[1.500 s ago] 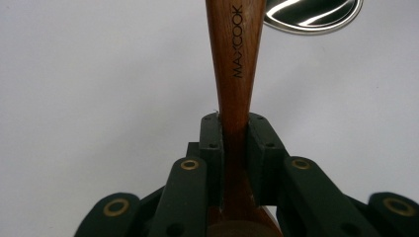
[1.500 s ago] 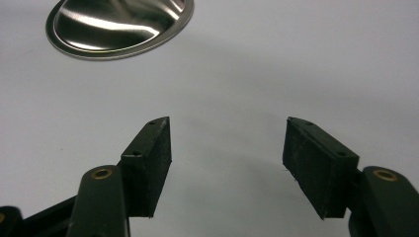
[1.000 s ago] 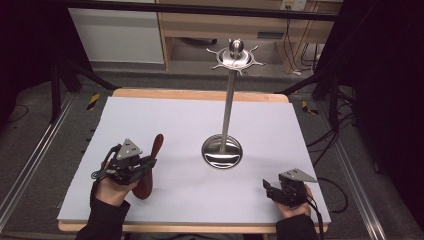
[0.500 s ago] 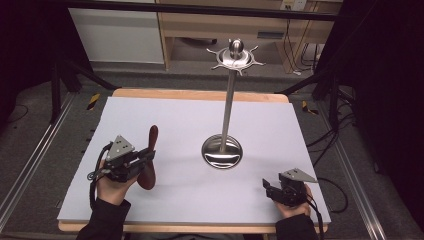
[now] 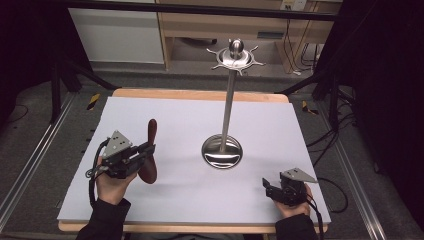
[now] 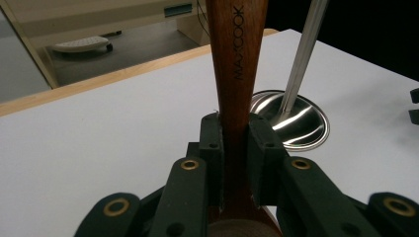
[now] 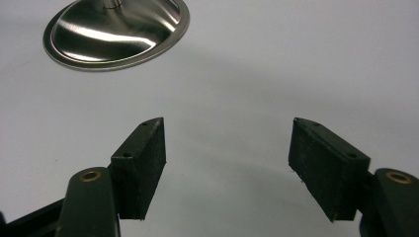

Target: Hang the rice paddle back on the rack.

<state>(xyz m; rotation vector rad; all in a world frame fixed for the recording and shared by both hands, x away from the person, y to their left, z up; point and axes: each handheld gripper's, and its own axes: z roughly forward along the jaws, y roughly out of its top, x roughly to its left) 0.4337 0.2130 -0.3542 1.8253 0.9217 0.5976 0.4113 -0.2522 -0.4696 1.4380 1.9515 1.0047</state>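
A dark wooden spoon stands nearly upright at the table's left, handle up and bowl down, lifted off the white mat. My left gripper is shut on its neck; in the left gripper view the handle, marked MAXCOOK, rises between the pads. A steel utensil stand with a round dish base and a hooked crown stands mid-table. My right gripper rests open near the front right edge, nothing between its fingers, with the stand's base ahead of it.
A white mat covers the wooden table. Beyond the far edge stand a cabinet and shelves. Black frame legs and floor rails flank the table. Cables trail from both grippers.
My left gripper has lifted the spoon from lying on the mat and tipped it to nearly upright, shifting slightly right. The right gripper has stayed put.
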